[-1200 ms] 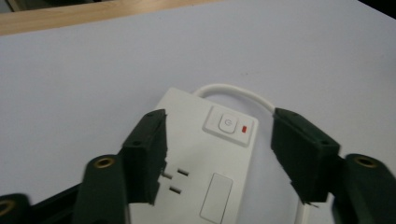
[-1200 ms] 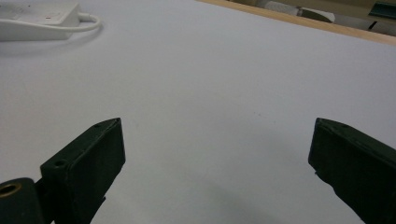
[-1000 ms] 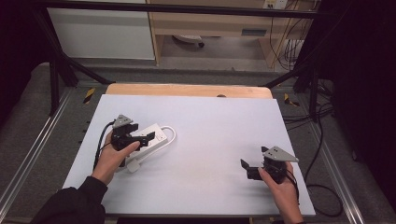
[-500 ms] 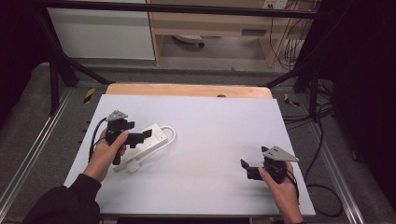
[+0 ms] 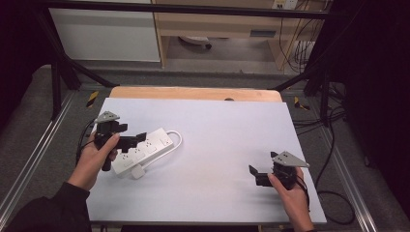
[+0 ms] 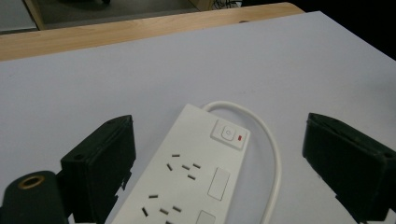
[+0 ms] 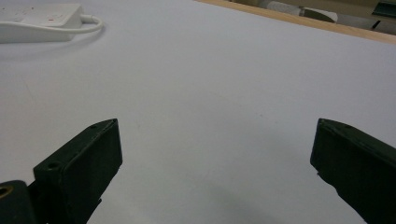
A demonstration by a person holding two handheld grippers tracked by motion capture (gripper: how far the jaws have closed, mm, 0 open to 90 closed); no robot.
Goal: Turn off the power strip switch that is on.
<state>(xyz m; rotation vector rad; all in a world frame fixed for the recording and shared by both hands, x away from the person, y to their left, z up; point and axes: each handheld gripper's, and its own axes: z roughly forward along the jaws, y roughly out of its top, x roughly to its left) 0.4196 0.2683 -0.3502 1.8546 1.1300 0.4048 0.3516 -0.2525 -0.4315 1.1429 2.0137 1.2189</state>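
A white power strip (image 5: 145, 151) lies at the left of the white table top (image 5: 217, 145), its cord (image 5: 176, 140) looping at its far end and a white plug (image 5: 138, 172) beside its near end. In the left gripper view the power strip (image 6: 187, 177) shows its sockets and a switch with a red mark (image 6: 229, 134). My left gripper (image 5: 140, 137) hovers open above the strip, jaws spread to either side of it. My right gripper (image 5: 252, 174) rests open near the table's right front, with bare table between its jaws. The strip (image 7: 39, 21) shows far off in the right gripper view.
A wooden strip (image 5: 193, 93) runs along the table's far edge. Metal frame rails (image 5: 43, 140) flank the table. Cables (image 5: 329, 145) trail on the floor at the right. A cabinet and shelf (image 5: 217, 24) stand behind the table.
My left gripper has lifted and drawn back to the left along the power strip, and now sits higher over its near part. The right gripper has stayed put.
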